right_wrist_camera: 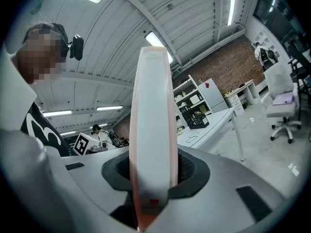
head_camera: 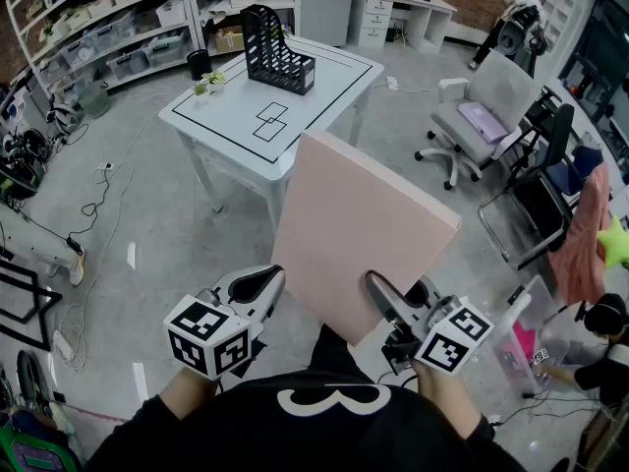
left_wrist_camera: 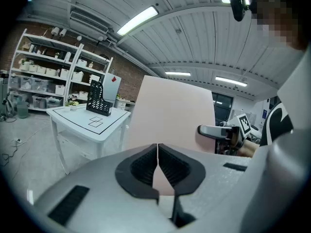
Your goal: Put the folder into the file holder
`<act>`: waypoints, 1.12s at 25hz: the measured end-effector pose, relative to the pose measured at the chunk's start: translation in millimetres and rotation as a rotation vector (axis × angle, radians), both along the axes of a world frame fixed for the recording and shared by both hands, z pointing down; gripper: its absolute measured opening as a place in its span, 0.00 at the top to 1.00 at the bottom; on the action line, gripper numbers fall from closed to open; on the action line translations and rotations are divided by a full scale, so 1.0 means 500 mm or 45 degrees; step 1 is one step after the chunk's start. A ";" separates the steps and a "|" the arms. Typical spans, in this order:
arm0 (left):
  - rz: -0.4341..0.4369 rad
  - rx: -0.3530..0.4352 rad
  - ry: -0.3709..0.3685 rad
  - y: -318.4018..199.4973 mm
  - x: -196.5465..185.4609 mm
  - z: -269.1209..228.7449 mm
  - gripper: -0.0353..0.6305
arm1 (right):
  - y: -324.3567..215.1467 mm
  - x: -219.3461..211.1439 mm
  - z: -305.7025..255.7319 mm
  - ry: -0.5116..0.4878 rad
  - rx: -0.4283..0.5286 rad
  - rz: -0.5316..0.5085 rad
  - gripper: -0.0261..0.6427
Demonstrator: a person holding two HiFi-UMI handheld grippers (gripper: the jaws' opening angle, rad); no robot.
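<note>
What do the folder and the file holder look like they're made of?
Folder: probably stiff card or plastic-covered board, matte pale pink. It stays flat with no sag, and seen edge-on in the right gripper view it is thick and white.
File holder: likely black moulded plastic, possibly metal mesh. Its walls are an open lattice, but it is too small here to tell which.

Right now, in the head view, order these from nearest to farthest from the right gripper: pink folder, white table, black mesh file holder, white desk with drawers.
1. Pink flat folder, in the right gripper.
2. White table, ahead and left.
3. Black mesh file holder, on that table's far side.
4. White desk with drawers, at the back wall.
</note>
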State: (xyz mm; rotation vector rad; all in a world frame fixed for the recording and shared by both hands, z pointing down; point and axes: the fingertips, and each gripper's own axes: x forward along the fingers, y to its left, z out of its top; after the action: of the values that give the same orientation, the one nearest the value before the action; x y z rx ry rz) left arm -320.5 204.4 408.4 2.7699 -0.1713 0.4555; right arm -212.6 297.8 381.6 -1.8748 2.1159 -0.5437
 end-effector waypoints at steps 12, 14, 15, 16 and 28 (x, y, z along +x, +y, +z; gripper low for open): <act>0.019 -0.024 -0.020 -0.020 0.047 0.032 0.93 | -0.021 0.049 0.028 -0.034 -0.022 0.040 0.75; 0.022 -0.029 -0.025 -0.030 0.071 0.035 0.93 | -0.031 0.073 0.030 -0.043 -0.022 0.044 0.75; 0.024 -0.031 -0.027 -0.036 0.085 0.037 0.93 | -0.037 0.087 0.032 -0.049 -0.023 0.048 0.75; 0.027 -0.033 -0.029 -0.044 0.101 0.040 0.93 | -0.044 0.104 0.035 -0.055 -0.024 0.052 0.75; 0.029 -0.085 -0.051 -0.173 0.367 0.064 0.93 | -0.165 0.382 0.054 -0.109 -0.053 0.114 0.76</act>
State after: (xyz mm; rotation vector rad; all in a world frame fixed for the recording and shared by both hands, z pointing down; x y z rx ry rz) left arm -136.9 117.9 440.3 2.7011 -0.1320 0.5138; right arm -21.5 215.3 408.9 -1.9225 1.9711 -0.6404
